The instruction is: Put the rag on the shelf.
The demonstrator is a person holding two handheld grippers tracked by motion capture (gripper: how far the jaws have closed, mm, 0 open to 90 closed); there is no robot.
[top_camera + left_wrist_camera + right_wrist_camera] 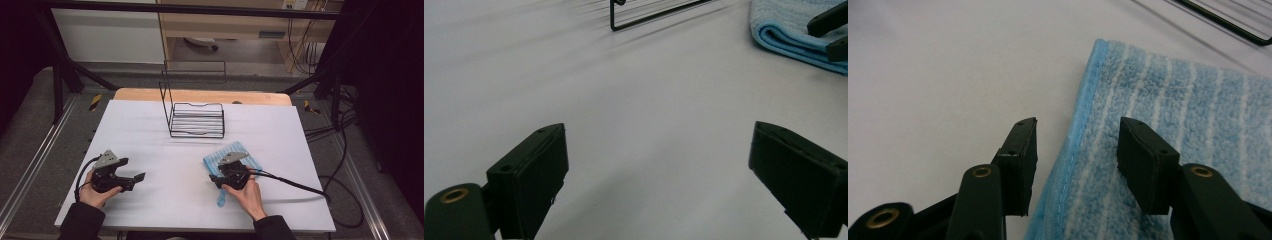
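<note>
A: Where is the towel [1168,130]?

B: It lies flat and folded on the table [150,130], on the right side, in front of the wire rack [196,119].

A: What is the right gripper [1078,145] doing?

B: It sits low at the towel's left edge. One jaw is over the bare table and one is over the cloth. The blue hem runs between them. The jaws are part way apart and do not pinch the hem yet.

A: How do you grab it well?

B: I think you go down until the lower jaw slides under the hem. Then you squeeze. Catch all the folded layers, or the towel may flop open when it goes up.

A: And the left gripper [659,165]?

B: It is well off to the left, with its jaws wide apart and nothing in them. It rests just above the table. It could help hold the other edge later.
</note>
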